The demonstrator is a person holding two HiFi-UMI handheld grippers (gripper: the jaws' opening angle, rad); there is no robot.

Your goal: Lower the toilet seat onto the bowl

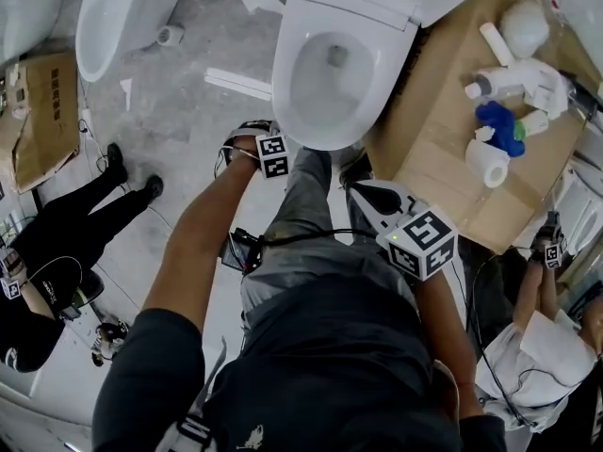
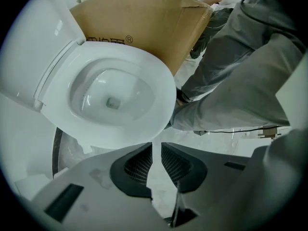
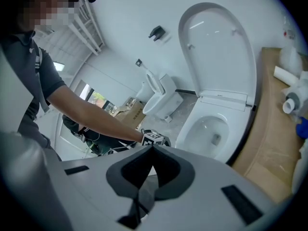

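The left gripper [image 2: 156, 147], at the lower centre of its view, stood a slit apart and empty. The right gripper [image 3: 153, 150] was clenched on nothing. The toilet seat [image 1: 325, 137], upper centre of the head view, apparently lay flat on the bowl [image 1: 330, 78]. Good practice was to confirm flush seating and stay clear of the upright lid [image 3: 216, 52].

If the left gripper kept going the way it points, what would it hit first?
The left gripper points down at bare floor, seen between its parted jaws. The toilet bowl's rim sits close beside that line, so a graze is possible; depth is unclear.
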